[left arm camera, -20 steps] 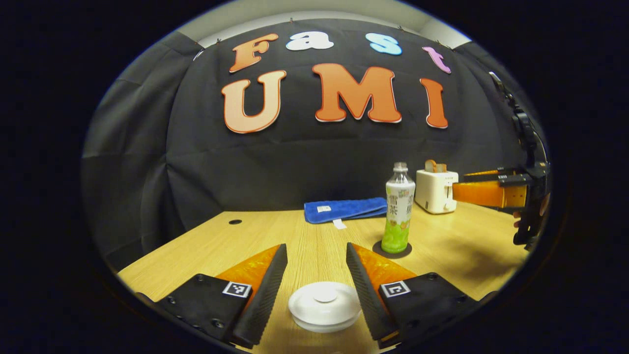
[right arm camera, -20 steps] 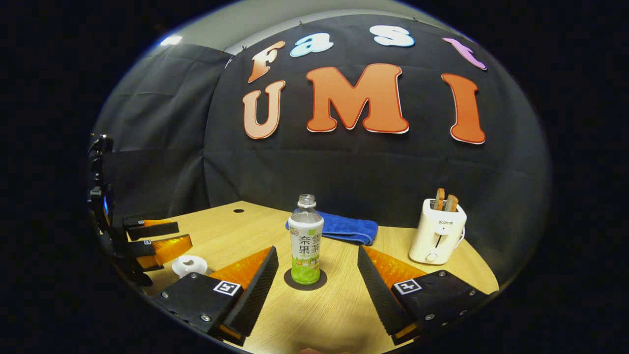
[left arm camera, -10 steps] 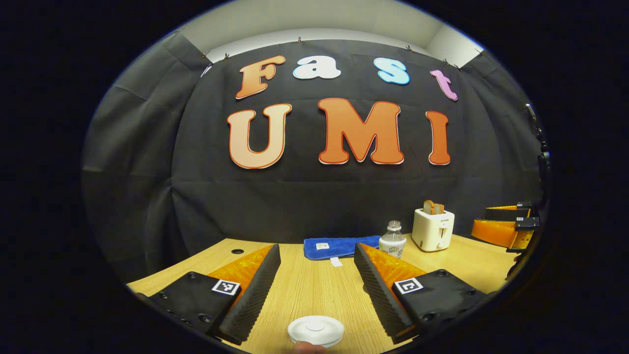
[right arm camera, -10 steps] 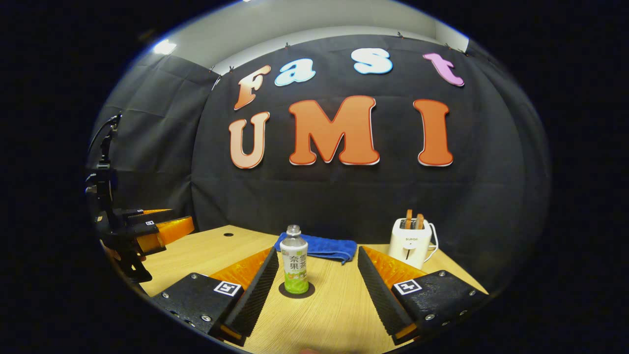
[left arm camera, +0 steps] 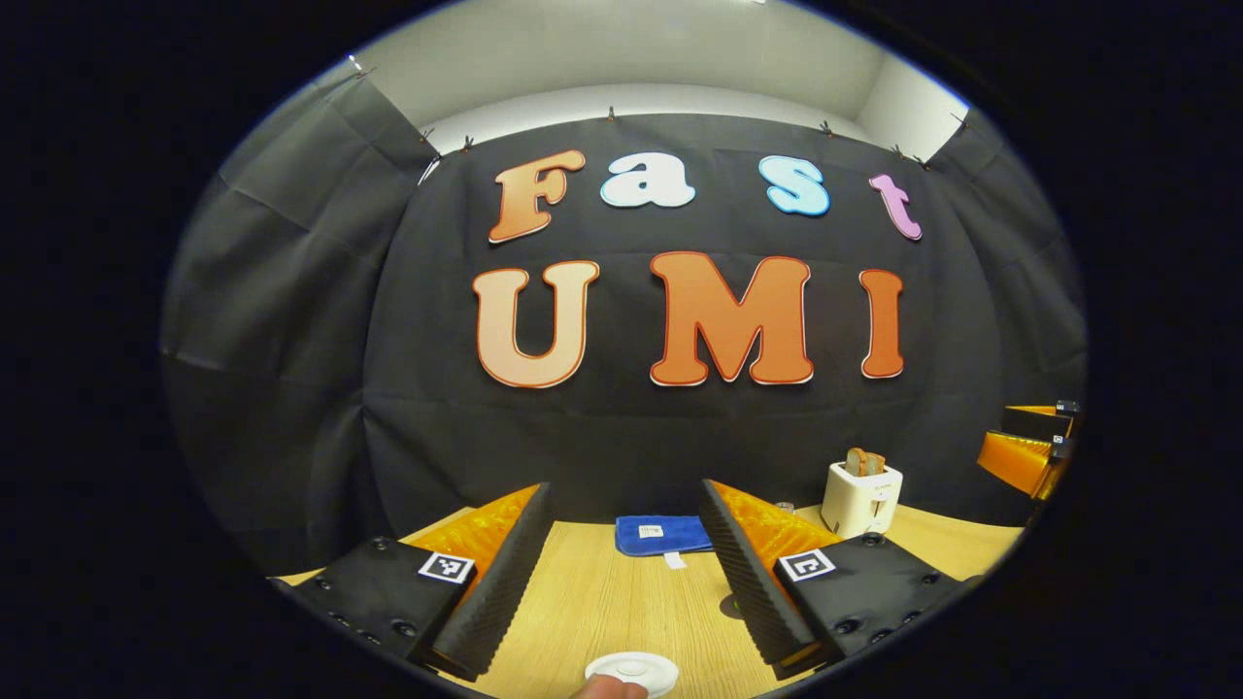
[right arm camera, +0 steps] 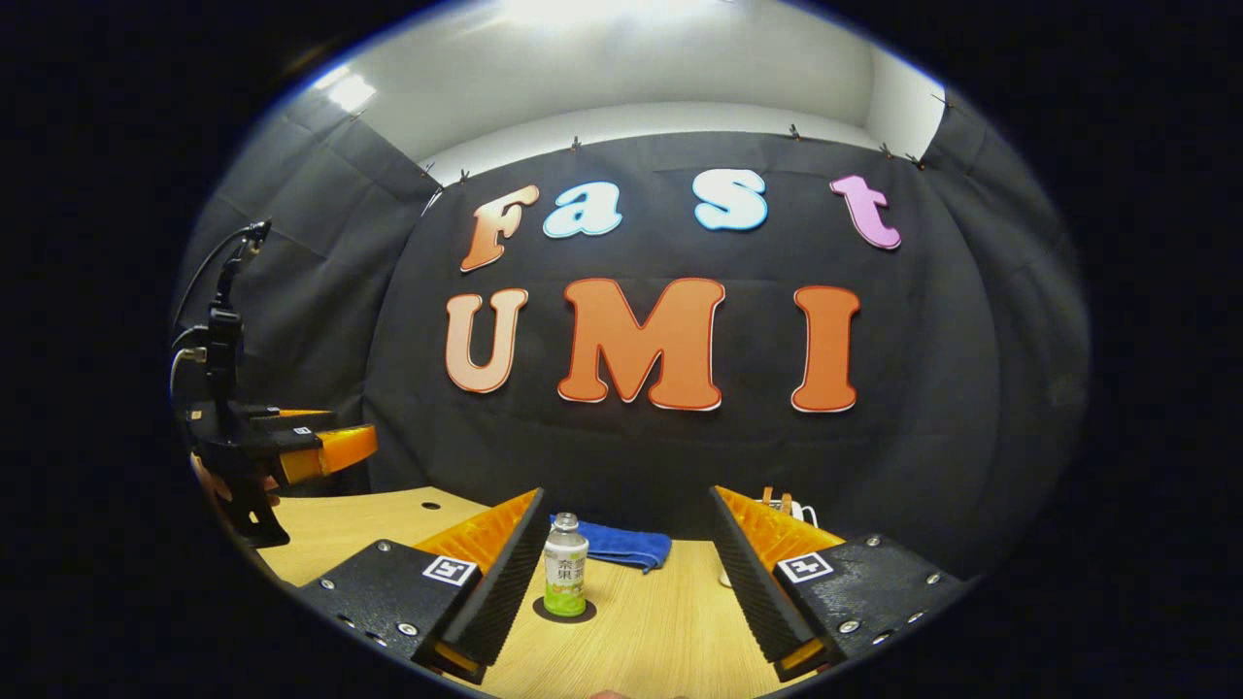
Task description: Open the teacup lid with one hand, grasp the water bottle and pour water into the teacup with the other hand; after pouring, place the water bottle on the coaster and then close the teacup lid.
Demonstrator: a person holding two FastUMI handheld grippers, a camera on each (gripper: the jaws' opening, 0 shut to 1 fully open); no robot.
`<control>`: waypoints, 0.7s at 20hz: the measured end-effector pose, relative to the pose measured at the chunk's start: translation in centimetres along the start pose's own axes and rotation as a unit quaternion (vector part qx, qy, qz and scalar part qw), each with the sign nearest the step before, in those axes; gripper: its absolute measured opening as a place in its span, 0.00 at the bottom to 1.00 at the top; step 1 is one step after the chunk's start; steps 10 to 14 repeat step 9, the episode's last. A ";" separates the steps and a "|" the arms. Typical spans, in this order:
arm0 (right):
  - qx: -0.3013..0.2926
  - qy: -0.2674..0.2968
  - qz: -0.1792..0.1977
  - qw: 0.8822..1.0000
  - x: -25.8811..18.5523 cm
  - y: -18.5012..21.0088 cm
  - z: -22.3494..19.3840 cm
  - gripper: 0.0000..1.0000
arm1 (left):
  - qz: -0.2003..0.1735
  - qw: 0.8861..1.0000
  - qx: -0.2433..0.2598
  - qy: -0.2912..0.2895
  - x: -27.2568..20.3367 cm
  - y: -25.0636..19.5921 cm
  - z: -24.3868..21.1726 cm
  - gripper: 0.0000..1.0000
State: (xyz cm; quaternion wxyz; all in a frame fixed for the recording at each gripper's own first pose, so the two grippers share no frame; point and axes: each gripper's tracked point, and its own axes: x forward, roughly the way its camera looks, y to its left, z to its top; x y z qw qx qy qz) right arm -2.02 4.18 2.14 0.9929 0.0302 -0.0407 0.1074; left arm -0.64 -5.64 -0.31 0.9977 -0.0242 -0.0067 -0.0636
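Observation:
The white teacup lid (left arm camera: 631, 668) sits closed on its cup at the bottom edge of the left gripper view. It lies below and nearer than my left gripper (left arm camera: 623, 490), which is open and holds nothing. In the right gripper view the water bottle (right arm camera: 564, 578) stands upright on the dark round coaster (right arm camera: 566, 613). It is beyond the fingers of my right gripper (right arm camera: 626, 495), just inside the left finger, and this gripper is also open and empty. The left gripper (right arm camera: 330, 439) hangs over the table's left side.
A folded blue towel (left arm camera: 663, 534) lies at the back of the wooden table (left arm camera: 602, 602). A white toaster (left arm camera: 861, 498) with bread in its slots stands at the back right. The right gripper (left arm camera: 1029, 451) shows at the far right, above the table.
Both grippers have drawn back and tilted upward over the last second. The lid, bottle and toaster have dropped lower in both views and look smaller. Both stay open.

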 end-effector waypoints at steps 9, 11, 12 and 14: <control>-0.011 0.002 -0.022 1.000 -0.3 -0.2 -0.5 0.97 | 0.001 1.000 0.002 0.007 -0.4 0.1 -0.8 0.95; -0.011 0.002 -0.022 1.000 -0.3 -0.2 -0.5 0.97 | 0.001 1.000 0.002 0.007 -0.4 0.1 -0.8 0.95; -0.011 0.002 -0.022 1.000 -0.3 -0.2 -0.5 0.97 | 0.001 1.000 0.002 0.007 -0.4 0.1 -0.8 0.95; -0.011 0.002 -0.022 1.000 -0.3 -0.2 -0.5 0.97 | 0.001 1.000 0.002 0.007 -0.4 0.1 -0.8 0.95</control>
